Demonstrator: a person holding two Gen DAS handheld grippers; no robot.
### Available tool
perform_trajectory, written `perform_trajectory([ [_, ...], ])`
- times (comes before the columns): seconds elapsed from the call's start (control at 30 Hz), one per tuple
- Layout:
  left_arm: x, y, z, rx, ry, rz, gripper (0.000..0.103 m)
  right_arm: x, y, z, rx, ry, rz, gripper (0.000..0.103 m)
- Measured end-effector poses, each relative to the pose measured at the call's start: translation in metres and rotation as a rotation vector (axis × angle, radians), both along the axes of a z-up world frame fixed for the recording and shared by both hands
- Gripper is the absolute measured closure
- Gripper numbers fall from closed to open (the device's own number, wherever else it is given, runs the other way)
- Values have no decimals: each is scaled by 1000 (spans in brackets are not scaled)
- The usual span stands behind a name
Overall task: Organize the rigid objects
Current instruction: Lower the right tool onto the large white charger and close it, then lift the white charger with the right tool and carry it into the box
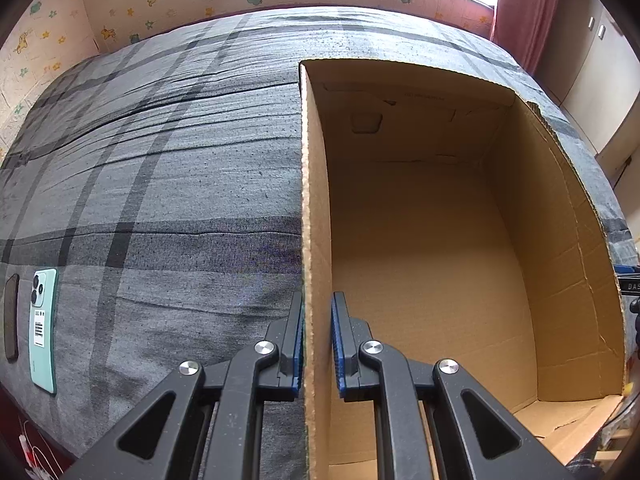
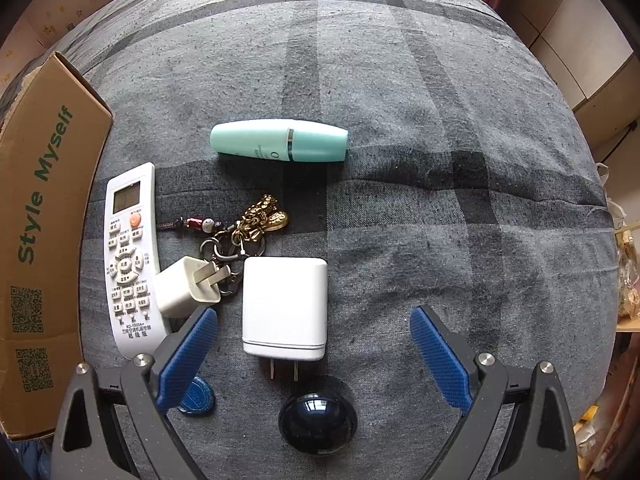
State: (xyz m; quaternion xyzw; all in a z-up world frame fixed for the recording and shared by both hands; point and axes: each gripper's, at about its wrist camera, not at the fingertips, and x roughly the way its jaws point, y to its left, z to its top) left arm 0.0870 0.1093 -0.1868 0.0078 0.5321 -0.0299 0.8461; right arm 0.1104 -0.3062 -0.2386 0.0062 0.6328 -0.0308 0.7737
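My left gripper (image 1: 317, 320) is shut on the left wall of an open, empty cardboard box (image 1: 314, 200), one finger on each side of the wall. My right gripper (image 2: 314, 336) is open and empty, hovering over a large white charger (image 2: 285, 308) on the plaid bed. Around it lie a small white plug adapter (image 2: 184, 288), a white remote control (image 2: 128, 256), a brass keychain (image 2: 260, 220), a mint green tube-shaped device (image 2: 280, 140), a dark blue ball (image 2: 318, 416) and a blue tag (image 2: 197, 398). The box's outer side (image 2: 40, 216) stands left of them.
A mint green phone (image 1: 43, 328) and a dark flat object (image 1: 11, 318) lie on the grey plaid bed cover (image 1: 160, 160) at the far left of the left wrist view. Papered walls, a window and a red curtain (image 1: 520, 8) stand beyond the bed.
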Motion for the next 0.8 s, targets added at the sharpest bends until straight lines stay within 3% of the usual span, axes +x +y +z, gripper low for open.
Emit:
perform_trajectory([
  [0.17, 0, 0, -1, -5, 2, 4, 90, 8, 3, -9, 13, 17, 10, 29],
  [0.23, 1, 1, -2, -10, 5, 8, 90, 12, 3, -10, 25, 14, 6, 50],
  [0.3, 1, 2, -3, -14, 10, 13, 90, 14, 5, -12, 24, 18, 9, 57],
  [0.43, 2, 4, -4, -19, 14, 16, 90, 15, 15, -14, 23, 16, 32, 57],
  [0.6, 1, 3, -5, -9, 7, 14, 90, 18, 7, -12, 73, 14, -33, 57],
  [0.8, 1, 1, -6, -8, 20, 12, 90, 15, 16, -3, 43, -6, -13, 57],
])
